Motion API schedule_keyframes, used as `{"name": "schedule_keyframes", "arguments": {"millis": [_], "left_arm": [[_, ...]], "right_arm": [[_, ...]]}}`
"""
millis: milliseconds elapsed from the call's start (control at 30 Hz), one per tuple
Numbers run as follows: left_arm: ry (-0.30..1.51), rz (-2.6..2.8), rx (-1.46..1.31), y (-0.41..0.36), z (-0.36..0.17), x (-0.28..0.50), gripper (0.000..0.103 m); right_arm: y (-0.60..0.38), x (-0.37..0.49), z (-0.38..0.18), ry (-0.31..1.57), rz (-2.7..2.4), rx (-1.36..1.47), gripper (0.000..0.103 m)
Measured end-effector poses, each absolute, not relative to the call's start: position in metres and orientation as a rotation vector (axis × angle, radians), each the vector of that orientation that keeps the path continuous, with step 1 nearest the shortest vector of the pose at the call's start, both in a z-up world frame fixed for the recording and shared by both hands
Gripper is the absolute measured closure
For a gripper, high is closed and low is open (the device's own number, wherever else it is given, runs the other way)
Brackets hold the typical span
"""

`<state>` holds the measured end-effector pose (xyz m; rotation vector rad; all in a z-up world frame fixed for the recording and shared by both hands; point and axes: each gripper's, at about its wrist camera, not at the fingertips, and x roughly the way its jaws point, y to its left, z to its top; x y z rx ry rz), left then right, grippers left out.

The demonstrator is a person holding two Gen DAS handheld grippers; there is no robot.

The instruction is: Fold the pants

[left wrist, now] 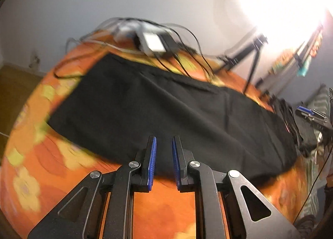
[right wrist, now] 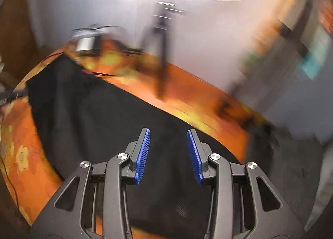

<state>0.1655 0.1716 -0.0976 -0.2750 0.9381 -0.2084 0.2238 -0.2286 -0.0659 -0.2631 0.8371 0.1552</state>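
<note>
Black pants (left wrist: 158,105) lie spread flat on an orange flowered cloth (left wrist: 47,159). My left gripper (left wrist: 164,143) is open and empty, just above the near edge of the pants. In the right wrist view the pants (right wrist: 104,122) run from the far left to under my right gripper (right wrist: 168,135), which is open and empty above the fabric. The right gripper also shows at the right edge of the left wrist view (left wrist: 306,112). The right wrist view is blurred.
A white box with several black cables (left wrist: 154,43) sits at the far edge of the cloth. A black tripod (left wrist: 249,55) stands behind the surface at the right. A bright light glares at the upper right. A dark bundle (left wrist: 289,116) lies at the right end.
</note>
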Motion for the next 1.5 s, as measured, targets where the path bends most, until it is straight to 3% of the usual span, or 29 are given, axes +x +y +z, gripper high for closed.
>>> {"name": "schedule_keyframes", "arguments": {"millis": [100, 333, 833, 967, 1200, 1300, 1400, 1467, 1500], "left_arm": [[0.969, -0.212, -0.237, 0.148, -0.096, 0.156, 0.089], [1.023, -0.192, -0.141, 0.093, -0.093, 0.137, 0.089], [1.106, -0.248, -0.284, 0.082, -0.126, 0.126, 0.088], [1.103, -0.284, -0.273, 0.067, -0.127, 0.127, 0.088], [1.063, -0.289, -0.266, 0.047, -0.113, 0.142, 0.088], [1.055, -0.284, -0.300, 0.047, -0.111, 0.149, 0.088], [1.042, -0.286, -0.319, 0.047, -0.106, 0.152, 0.088], [1.032, -0.299, -0.326, 0.049, -0.101, 0.149, 0.088], [1.028, -0.306, -0.322, 0.048, -0.099, 0.148, 0.088]], "right_arm": [[-0.298, 0.209, -0.060, 0.844, 0.076, -0.097, 0.048], [-0.376, 0.182, -0.088, 0.868, 0.016, 0.129, 0.048], [-0.368, 0.100, -0.164, 1.000, 0.007, 0.317, 0.048], [-0.347, 0.100, -0.170, 1.002, 0.050, 0.284, 0.048], [-0.249, 0.100, -0.132, 0.867, 0.378, 0.062, 0.048], [-0.200, 0.102, -0.135, 0.844, 0.430, -0.112, 0.037], [-0.166, 0.116, -0.154, 0.884, 0.436, -0.220, 0.037], [-0.153, 0.131, -0.167, 0.912, 0.398, -0.258, 0.052], [-0.152, 0.138, -0.170, 0.925, 0.383, -0.253, 0.069]]}}
